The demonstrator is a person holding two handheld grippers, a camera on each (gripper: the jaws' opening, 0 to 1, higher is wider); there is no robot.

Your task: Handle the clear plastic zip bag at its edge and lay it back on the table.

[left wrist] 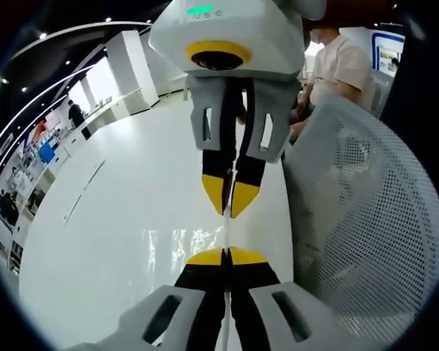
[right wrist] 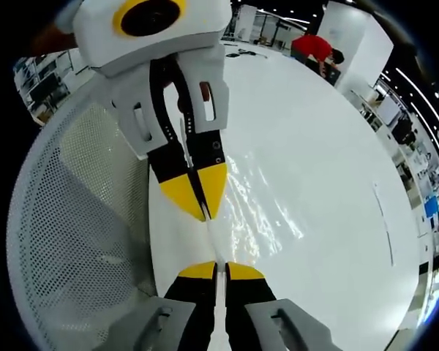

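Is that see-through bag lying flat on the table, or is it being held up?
Held up. The clear plastic zip bag is stretched edge-on between the left gripper and right gripper, both shut on its edge, above the white table.

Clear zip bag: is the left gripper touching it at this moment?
Touching. The left gripper view shows the left gripper with jaws closed on the clear zip bag's edge, opposite the right gripper.

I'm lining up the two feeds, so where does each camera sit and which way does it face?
Left gripper view: rides the left gripper, facing the right gripper across the zip bag.
Right gripper view: rides the right gripper, facing the left gripper.
Shared: bag edge, white table, mesh chair.
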